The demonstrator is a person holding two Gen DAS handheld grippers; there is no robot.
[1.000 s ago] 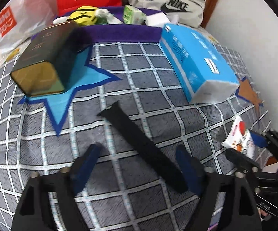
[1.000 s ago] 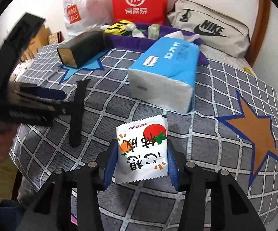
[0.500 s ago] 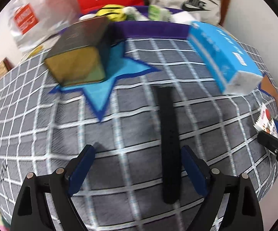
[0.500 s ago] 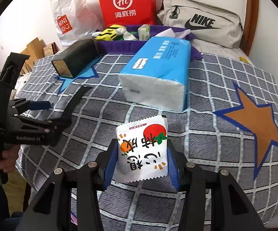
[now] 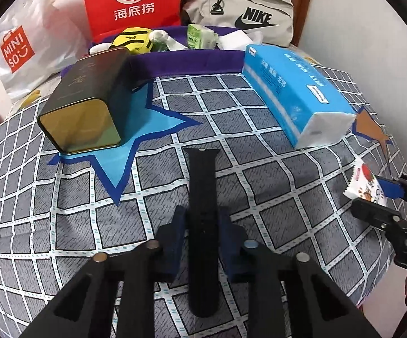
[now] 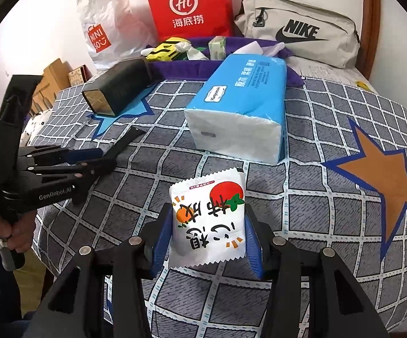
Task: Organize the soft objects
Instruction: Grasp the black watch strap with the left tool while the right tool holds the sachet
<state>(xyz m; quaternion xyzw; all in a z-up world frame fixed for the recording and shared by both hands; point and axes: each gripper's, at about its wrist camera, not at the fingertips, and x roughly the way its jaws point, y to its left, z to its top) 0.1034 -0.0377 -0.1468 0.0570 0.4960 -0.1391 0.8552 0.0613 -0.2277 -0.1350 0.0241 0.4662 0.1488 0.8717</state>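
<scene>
A black strap (image 5: 202, 174) lies lengthwise on the checked bedspread. My left gripper (image 5: 202, 217) is shut on it, both blue pads pressed to its sides near the middle. In the right wrist view the strap (image 6: 127, 140) runs out past the left gripper (image 6: 102, 157), which a hand holds at the far left. My right gripper (image 6: 206, 211) is shut on a white snack packet (image 6: 209, 219) printed with a tomato, held just above the bed. In the left wrist view that packet (image 5: 365, 186) shows at the right edge.
A blue tissue pack (image 5: 296, 101) and a dark tin box (image 5: 88, 104) lie on the bed. Behind them a purple tray (image 5: 186, 62) holds several small items. A red bag (image 5: 131, 0), a white bag (image 5: 23, 45) and a grey bag (image 5: 240, 17) line the wall.
My left gripper swung into line with the black strap, moved over it and closed on it. The right gripper kept its hold on the snack packet and stayed put.
</scene>
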